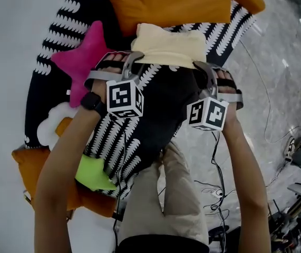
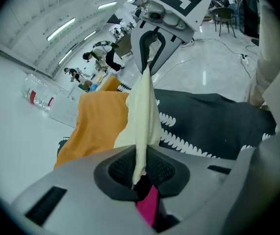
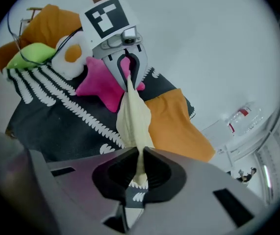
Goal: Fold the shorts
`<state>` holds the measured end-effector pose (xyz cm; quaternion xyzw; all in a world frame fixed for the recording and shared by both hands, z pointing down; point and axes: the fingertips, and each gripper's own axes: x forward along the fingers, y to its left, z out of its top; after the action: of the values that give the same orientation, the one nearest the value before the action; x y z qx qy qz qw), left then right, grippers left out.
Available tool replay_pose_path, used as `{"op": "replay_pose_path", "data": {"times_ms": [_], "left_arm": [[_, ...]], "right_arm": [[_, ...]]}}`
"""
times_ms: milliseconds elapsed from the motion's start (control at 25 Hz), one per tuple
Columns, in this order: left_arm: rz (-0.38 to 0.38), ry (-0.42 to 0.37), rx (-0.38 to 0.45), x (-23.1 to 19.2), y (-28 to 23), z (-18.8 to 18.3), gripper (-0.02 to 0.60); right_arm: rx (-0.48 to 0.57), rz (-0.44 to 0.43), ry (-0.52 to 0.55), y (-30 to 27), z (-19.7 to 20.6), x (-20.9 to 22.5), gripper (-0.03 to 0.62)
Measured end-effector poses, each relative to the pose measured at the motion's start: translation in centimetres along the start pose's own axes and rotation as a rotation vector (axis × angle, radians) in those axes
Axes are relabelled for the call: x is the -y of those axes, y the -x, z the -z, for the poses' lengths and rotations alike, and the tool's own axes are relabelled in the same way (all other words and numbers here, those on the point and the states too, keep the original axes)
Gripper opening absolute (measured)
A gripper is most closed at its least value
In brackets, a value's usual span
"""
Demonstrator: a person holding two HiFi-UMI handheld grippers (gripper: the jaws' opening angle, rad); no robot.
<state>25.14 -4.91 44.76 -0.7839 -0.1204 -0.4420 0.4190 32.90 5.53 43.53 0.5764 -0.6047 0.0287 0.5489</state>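
The cream shorts hang stretched between my two grippers, lifted off the black mat with white markings. My left gripper is shut on the shorts' left corner, and my right gripper is shut on the right corner. In the left gripper view the cream cloth runs from my left gripper's pads up to the right gripper opposite. The right gripper view shows the same cloth pinched in the right gripper, with the left gripper holding its far end.
A big orange cushion lies just beyond the shorts. A pink star cushion, a fried-egg cushion, a green cushion and another orange one sit along the mat's left side. Cables trail on the floor at right.
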Motion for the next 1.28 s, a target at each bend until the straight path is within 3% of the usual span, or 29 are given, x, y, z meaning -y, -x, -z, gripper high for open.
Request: {"op": "replay_pose_path", "data": {"times_ms": [120,280,520,880,920,960,1000,1040,1120,1200,1280], "left_arm": [[0.049,-0.002,-0.027,6.4,-1.2,2.8,0.044],[0.186,-0.026,-0.038,16.7,-1.1,7.9,0.044],[0.276,-0.040,-0.054,24.3,1.1,11.5,0.044],[0.361,-0.028,-0.138,30.6,4.4,16.6,0.050],[0.372,-0.041,-0.140,31.3,4.7,17.0,0.080],[0.395,-0.052,-0.138,31.9,5.1,17.3,0.148],[0.427,-0.060,-0.134,32.6,5.7,17.6,0.223],[0.460,-0.065,-0.132,33.3,6.5,17.8,0.250],[0.509,-0.058,-0.137,34.0,8.3,18.3,0.297],[0.510,-0.002,-0.150,33.7,9.4,18.6,0.310],[0.467,0.137,-0.143,32.2,9.6,18.3,0.322]], "right_arm": [[-0.010,-0.038,0.044,-1.3,0.3,-7.5,0.044],[-0.018,-0.251,0.069,-1.7,-0.7,-19.9,0.044],[-0.002,-0.419,0.010,0.5,-2.9,-30.0,0.044],[-0.044,-0.591,-0.165,3.3,-8.1,-38.7,0.044],[-0.040,-0.619,-0.182,3.6,-8.5,-39.5,0.050],[-0.036,-0.660,-0.199,4.0,-8.9,-40.4,0.094],[-0.032,-0.709,-0.215,4.7,-9.2,-41.2,0.197],[-0.021,-0.757,-0.231,5.6,-9.5,-41.8,0.260],[0.028,-0.813,-0.247,7.4,-10.0,-41.6,0.285],[0.084,-0.793,-0.252,8.0,-9.8,-39.3,0.285],[0.111,-0.732,-0.266,6.8,-9.1,-36.2,0.285]]}}
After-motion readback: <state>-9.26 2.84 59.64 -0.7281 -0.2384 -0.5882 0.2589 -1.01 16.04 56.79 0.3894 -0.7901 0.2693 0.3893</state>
